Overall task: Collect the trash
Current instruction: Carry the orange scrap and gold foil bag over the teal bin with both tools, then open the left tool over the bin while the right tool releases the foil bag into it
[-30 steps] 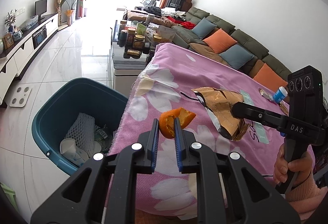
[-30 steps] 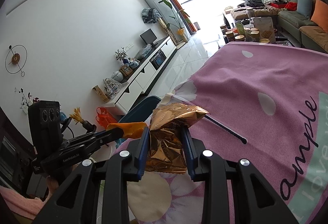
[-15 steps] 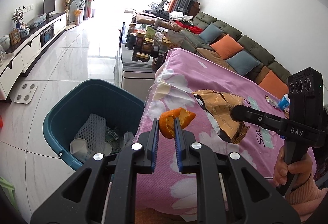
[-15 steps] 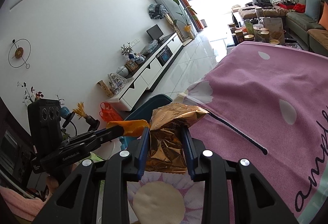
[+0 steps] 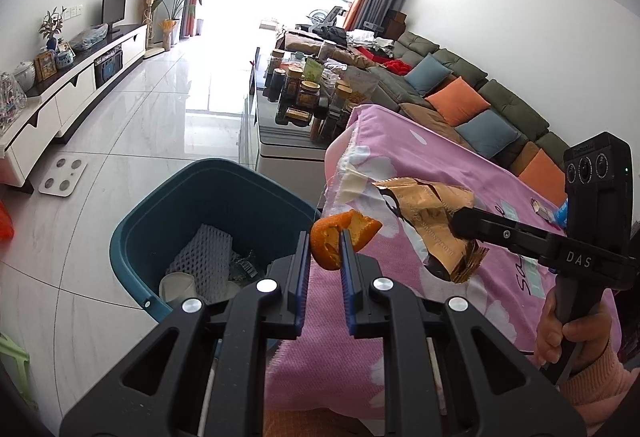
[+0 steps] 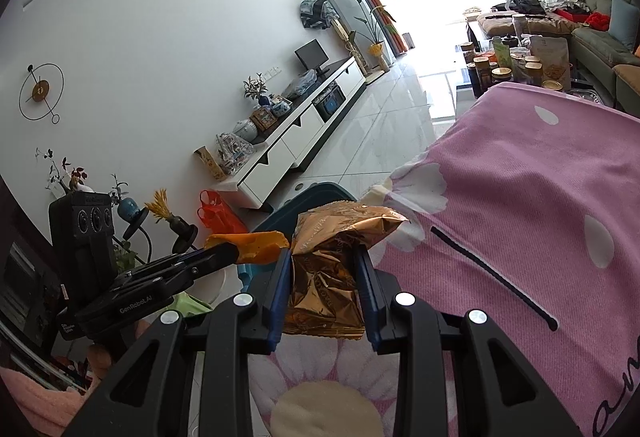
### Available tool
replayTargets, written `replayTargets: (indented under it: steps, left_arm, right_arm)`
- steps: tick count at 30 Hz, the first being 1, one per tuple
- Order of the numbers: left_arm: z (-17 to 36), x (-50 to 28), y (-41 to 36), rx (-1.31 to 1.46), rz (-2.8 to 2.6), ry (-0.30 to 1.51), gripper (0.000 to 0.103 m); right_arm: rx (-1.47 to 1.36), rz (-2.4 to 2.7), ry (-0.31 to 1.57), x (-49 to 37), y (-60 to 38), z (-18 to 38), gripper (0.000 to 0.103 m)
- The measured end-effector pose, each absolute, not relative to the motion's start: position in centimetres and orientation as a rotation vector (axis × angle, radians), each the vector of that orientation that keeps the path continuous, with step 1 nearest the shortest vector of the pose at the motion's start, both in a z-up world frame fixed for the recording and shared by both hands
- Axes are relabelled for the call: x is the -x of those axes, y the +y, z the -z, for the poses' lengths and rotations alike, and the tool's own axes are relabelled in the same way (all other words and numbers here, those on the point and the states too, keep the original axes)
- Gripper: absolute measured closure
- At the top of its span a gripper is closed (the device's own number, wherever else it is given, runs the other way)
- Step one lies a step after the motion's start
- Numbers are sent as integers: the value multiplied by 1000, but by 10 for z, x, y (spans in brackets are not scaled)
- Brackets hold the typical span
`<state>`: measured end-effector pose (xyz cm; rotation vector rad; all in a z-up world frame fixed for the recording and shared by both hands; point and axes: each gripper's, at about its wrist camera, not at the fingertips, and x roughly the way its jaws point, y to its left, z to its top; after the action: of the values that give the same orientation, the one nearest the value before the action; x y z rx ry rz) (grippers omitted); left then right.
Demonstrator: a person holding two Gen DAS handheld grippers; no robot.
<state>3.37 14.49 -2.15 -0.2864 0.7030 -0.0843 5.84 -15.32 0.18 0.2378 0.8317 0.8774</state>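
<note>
While the left gripper (image 5: pixel 325 251) pinches an orange peel (image 5: pixel 340 237) in its jaws and the right gripper (image 6: pixel 323 273) clamps a crumpled gold wrapper (image 6: pixel 332 269), both hang above the pink-clothed table (image 5: pixel 440 165) edge, apparently bound for the teal bin (image 5: pixel 168 205) alongside it.

Crinkled glossy gold foil wrapper (image 6: pixel 328 269), matt pitted orange peel (image 5: pixel 336 237), woven pink cloth tablecloth (image 5: pixel 420 165), smooth teal plastic bin (image 5: pixel 160 221), polished marble-look floor (image 5: pixel 140 125), upper left.
</note>
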Motion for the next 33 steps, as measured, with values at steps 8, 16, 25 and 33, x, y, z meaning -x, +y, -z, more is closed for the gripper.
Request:
replayTargets:
  steps: [8,16,25,33]
  left_arm:
    - [21,-32,162,294,43,694,88]
    - [24,-34,176,303,4,696,88]
    - [29,-36,183,307,-23,706,88]
    - [35,-41,184,302,-45,718,88]
  right_arm:
    - [-223,-887,836,-65,-141,-2,73]
    - [-197,-904,844,-68,-124,-2,73]
    - [-171,-917,851,-72,-107,-2,73]
    - [-146,-928,859,-73,-96,-2,73]
